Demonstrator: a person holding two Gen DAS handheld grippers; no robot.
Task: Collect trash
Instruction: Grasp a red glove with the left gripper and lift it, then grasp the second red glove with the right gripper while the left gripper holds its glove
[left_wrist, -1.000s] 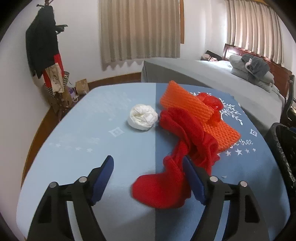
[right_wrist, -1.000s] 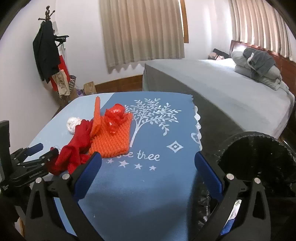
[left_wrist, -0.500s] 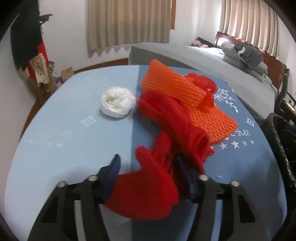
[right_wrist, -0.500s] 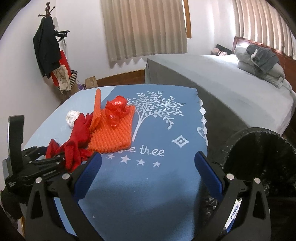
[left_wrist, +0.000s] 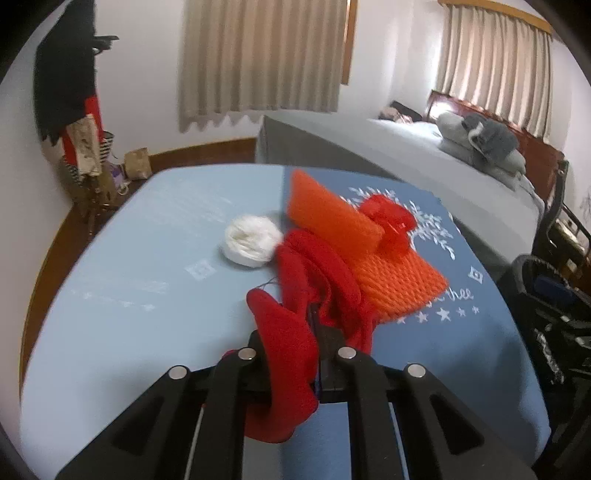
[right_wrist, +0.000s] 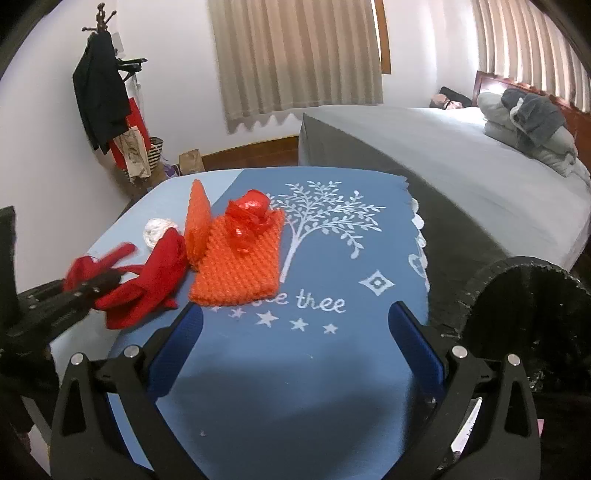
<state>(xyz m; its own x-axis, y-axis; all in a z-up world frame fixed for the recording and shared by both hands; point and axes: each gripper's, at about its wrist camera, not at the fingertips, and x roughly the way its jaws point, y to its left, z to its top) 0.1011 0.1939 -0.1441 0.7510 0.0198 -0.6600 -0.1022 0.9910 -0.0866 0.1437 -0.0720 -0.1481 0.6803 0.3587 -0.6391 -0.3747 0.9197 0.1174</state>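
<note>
Red cloth in my left gripper, black arms. Orange bumpy net mid frame, shiny red wrap on top. White ball beside. Table cover blue, white tree, stars. My right gripper blue pads. Black bin far right.

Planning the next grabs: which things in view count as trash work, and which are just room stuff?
Job:
red cloth, clamped in the left gripper
orange foam net
red crumpled plastic
white paper ball
black bin
right gripper, open and unladen

Lying about:
bed
coat rack
curtains
</note>
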